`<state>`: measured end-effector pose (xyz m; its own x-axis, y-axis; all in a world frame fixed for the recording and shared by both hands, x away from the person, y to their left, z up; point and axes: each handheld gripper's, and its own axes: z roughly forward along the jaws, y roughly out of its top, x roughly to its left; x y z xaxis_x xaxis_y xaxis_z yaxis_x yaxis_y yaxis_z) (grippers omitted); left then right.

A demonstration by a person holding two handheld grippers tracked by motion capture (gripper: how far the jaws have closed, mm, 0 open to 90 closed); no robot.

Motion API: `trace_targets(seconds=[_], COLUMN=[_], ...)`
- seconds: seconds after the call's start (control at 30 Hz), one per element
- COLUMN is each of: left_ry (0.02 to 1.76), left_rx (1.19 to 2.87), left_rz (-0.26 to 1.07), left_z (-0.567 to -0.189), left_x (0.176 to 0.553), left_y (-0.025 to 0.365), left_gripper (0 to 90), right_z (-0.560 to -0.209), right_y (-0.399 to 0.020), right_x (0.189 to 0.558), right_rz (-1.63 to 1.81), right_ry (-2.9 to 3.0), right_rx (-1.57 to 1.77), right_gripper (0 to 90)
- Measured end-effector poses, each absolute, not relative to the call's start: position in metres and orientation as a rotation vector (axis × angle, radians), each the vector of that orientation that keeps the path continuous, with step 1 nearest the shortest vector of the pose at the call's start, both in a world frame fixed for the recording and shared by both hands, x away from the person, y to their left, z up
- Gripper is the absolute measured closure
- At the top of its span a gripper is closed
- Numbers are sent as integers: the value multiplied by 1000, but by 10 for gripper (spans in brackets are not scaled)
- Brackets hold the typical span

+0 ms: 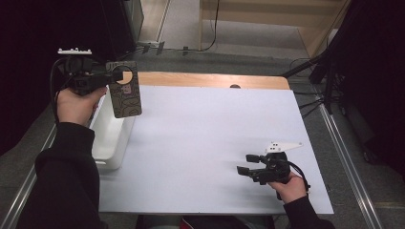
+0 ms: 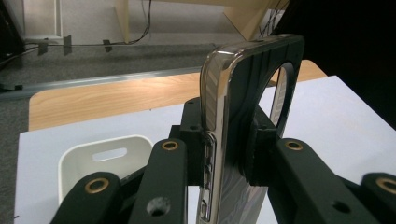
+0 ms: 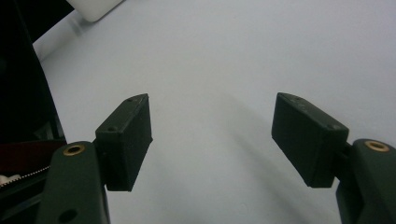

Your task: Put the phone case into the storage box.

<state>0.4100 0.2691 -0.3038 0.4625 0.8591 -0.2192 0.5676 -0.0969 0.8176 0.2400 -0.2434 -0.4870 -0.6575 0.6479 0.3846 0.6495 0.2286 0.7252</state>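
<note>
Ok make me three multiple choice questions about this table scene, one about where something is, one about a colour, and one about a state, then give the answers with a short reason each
1. Where is the phone case?
A. Lying flat in the middle of the table
B. Held up in the left gripper, above the white bin
C. Resting under the right gripper

2. What colour is the bin?
A. White
B. Red
C. Blue

3. How do the jaws of the right gripper stand?
A. Shut on the phone case
B. Shut on the bin's rim
C. Open, with nothing between them

Answers:
1. B, the high view shows the case hanging from the left gripper over the bin at the table's left edge.
2. A, its walls show white in the high view and the left gripper view.
3. C, the right gripper view shows the two pads apart with bare table between them.
</note>
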Motion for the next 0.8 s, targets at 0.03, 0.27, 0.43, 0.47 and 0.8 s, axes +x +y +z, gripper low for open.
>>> trace_targets(seconds=[0.03, 0.27, 0.43, 0.47, 0.8], left_ry=[1220, 1241, 1255, 1261, 1297], left_rx=[1781, 1771, 1762, 1755, 1735], left_rz=[399, 435, 471, 481, 515], left_z=[-304, -304, -302, -302, -307], left_x=[411, 417, 420, 421, 432], left_y=[270, 281, 289, 291, 304], left_gripper=[735, 735, 735, 735, 735], right_z=[-487, -488, -490, -490, -489], right_y=[-243, -242, -244, -244, -243], right_x=[240, 239, 239, 239, 237], right_rz=[-1451, -1449, -1443, -1443, -1448], right_ry=[-2466, -2463, -2463, -2461, -2454], right_rx=[-1295, -1295, -1307, -1306, -1307], right_gripper=[276, 276, 276, 276, 276])
